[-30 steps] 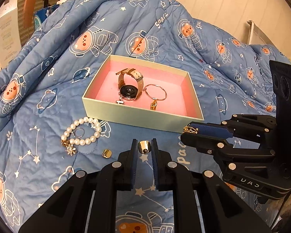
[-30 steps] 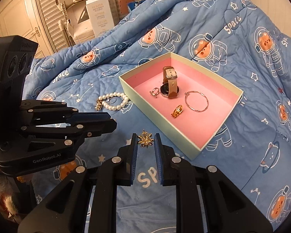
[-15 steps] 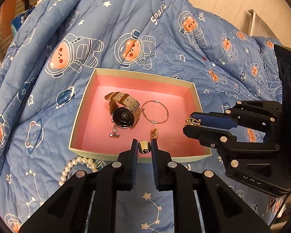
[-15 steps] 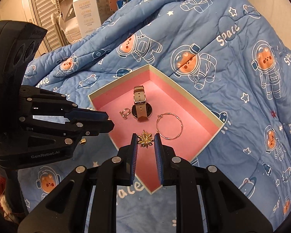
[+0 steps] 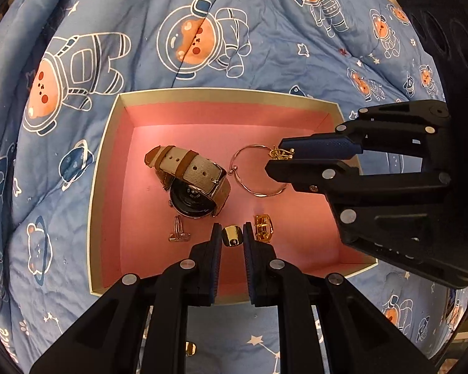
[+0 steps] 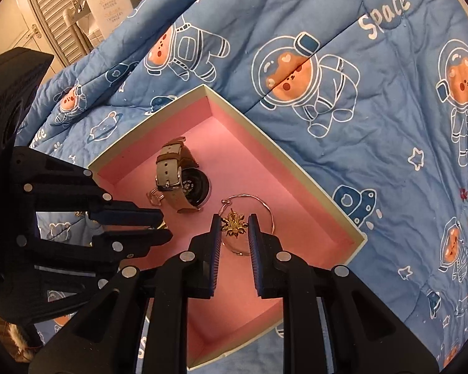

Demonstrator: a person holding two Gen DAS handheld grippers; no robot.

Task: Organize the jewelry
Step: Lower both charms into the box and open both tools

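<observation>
— What has changed for you in the last second?

— Both of your grippers have come in over the shallow pink-lined cardboard box [image 5: 109, 162]; a second ago they hung short of it, above the blue astronaut-print quilt [image 5: 234, 40]. That puts both pieces where they can be let go.

— What are they holding?

— Your left gripper [image 5: 232, 237] is clenched on a small gold ring-like piece [image 5: 232, 236], low over the box floor between the silver clip [image 5: 178, 232] and the gold buckle-shaped charm [image 5: 263, 227]. Your right gripper [image 6: 234, 226] grips a spiky gold flower-shaped charm [image 6: 234, 224] just above the thin silver hoop bangle [image 6: 259, 215].

— And the rest?

— The beige-strapped wristwatch [image 5: 192, 184] lies where it did. The box now fills your view, and the pearl bracelet has dropped out of frame. Another small gold piece [image 5: 190, 349] waits on the quilt outside, so I judge you are not done.
</observation>
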